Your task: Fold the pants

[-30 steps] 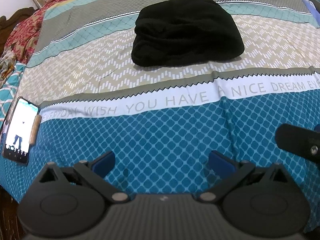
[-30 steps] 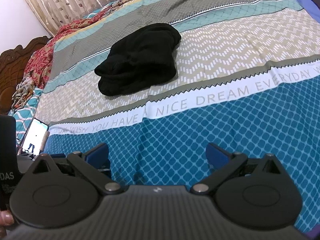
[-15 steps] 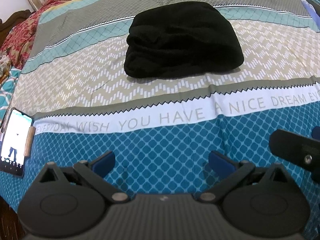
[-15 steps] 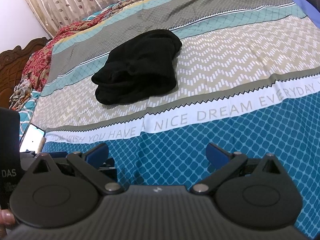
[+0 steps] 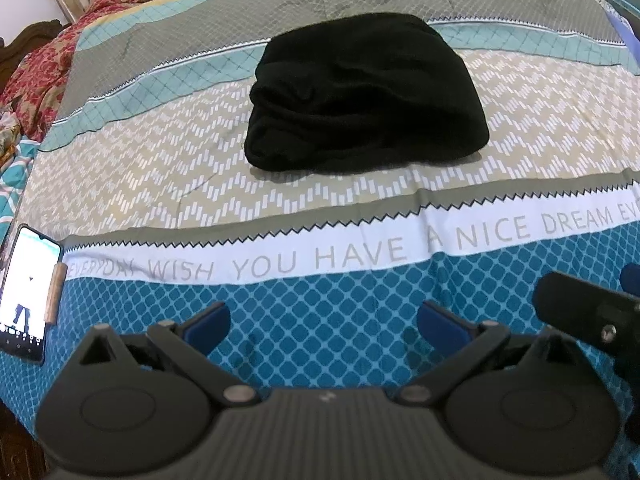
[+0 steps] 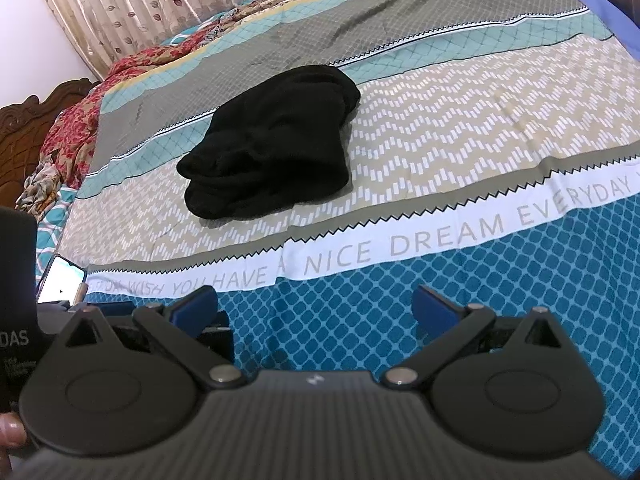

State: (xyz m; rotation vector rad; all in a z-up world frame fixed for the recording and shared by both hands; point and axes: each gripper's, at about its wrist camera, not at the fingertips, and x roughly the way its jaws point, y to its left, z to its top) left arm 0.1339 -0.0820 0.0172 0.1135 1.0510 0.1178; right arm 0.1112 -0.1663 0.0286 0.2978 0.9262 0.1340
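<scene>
While I hold both tools low over the near edge of the bed (image 5: pixel 132 184), the pants (image 5: pixel 366 98) lie ahead of me as one black bundle, folded into a compact stack on the beige zigzag band of the bedspread (image 5: pixel 360 308), well apart from either tool. No container shows in either view; the bed alone carries things.

My left tool (image 5: pixel 324 320) is released, its two blue-padded fingers spread wide over the blue diamond pattern with nothing between them. My right tool (image 6: pixel 316 304) is likewise released and empty, its fingers spread over the same blue band. From the left wrist view I see part of the right tool at the right edge; from the right wrist view the left tool's black body sits at the left edge, with a fingertip of my hand showing below it.

By count: one pair of pants, two tools, one phone (image 5: pixel 26 292). The phone lies at the left edge of the bed with its screen lit, beside the end of the white band printed "WISH YOU HAVE A NICE DREAM EVERYDAY". One rumpled red floral cloth (image 6: pixel 76 128) lies along the far left side, near a carved wooden headboard (image 6: pixel 32 116), and one leaf-patterned curtain (image 6: pixel 160 4) hangs behind it.
</scene>
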